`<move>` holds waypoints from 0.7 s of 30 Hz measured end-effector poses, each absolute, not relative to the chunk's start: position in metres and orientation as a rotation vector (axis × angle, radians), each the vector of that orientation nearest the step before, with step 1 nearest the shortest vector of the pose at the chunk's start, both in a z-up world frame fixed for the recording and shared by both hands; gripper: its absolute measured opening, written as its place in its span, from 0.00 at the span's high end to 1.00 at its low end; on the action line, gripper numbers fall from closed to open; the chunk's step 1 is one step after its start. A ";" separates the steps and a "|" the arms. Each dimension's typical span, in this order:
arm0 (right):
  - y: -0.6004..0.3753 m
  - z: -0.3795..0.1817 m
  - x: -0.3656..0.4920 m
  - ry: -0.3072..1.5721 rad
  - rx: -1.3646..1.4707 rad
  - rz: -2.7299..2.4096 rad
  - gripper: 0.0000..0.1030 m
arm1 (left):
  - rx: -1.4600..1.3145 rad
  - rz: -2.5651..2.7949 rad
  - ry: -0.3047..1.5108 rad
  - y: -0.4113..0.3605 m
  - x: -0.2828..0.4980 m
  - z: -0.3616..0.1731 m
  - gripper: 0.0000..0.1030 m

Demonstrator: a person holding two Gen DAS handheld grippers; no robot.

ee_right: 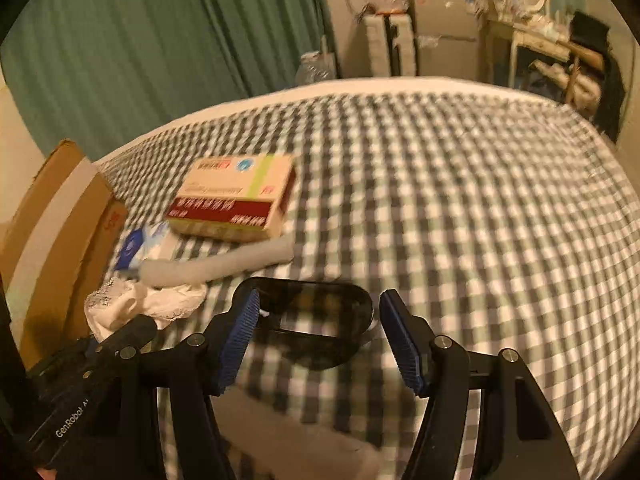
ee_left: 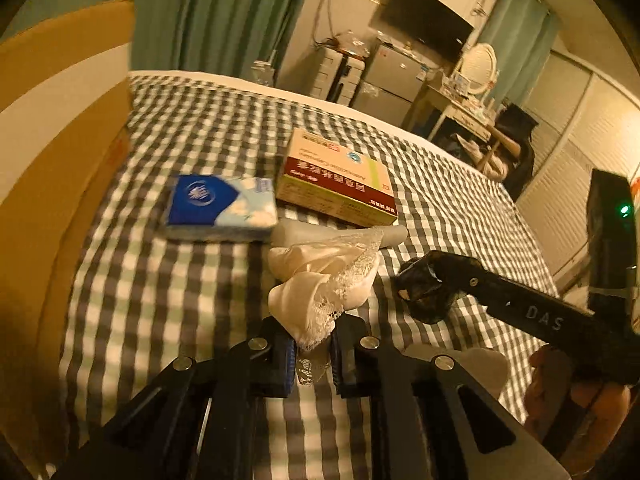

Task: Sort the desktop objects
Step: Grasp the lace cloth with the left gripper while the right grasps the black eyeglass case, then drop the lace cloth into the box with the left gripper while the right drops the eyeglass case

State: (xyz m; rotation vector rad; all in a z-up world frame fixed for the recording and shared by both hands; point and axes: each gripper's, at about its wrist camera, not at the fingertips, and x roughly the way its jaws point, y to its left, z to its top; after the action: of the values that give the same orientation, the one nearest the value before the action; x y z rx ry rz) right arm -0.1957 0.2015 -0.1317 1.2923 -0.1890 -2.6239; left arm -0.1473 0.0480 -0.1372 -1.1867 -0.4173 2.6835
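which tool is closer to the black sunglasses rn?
Right. The right tool is open, its fingers flanking the black sunglasses. The left tool is shut on the lace cloth, beside them.

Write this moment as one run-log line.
left gripper: shut on cloth | right gripper: open at sunglasses | box, tissues: untouched

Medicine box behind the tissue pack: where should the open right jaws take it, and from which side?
Grip the medicine box across its short width at the free right end, coming from the right. It lies flat; the tissue pack and grey foam tube crowd its left and near sides, while open checked cloth lies to its right.
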 end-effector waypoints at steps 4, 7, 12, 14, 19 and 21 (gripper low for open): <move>0.184 -0.131 -0.195 -0.112 1.300 -2.614 0.28 | -1.181 2.700 -0.400 0.049 -0.143 -0.136 0.87; 0.175 -0.132 -0.196 -0.055 1.304 -2.626 0.23 | -1.178 2.718 -0.402 0.044 -0.144 -0.138 0.87; 0.167 -0.141 -0.205 0.017 1.344 -2.647 0.23 | -1.204 2.730 -0.425 0.037 -0.148 -0.146 0.87; 0.169 -0.144 -0.209 0.001 1.361 -2.644 0.27 | -1.206 2.719 -0.434 0.035 -0.148 -0.148 0.87; 0.175 -0.141 -0.204 -0.065 1.341 -2.656 0.27 | -1.187 2.711 -0.433 0.036 -0.146 -0.146 0.87; 0.175 -0.135 -0.195 -0.067 1.329 -2.670 0.27 | -1.152 2.716 -0.432 0.036 -0.141 -0.140 0.88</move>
State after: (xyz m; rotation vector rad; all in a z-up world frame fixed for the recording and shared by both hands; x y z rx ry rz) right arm -0.1955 0.1752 -0.1352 1.3294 -0.0665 -2.6702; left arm -0.1415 0.0359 -0.1403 -1.1520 -0.4320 2.7163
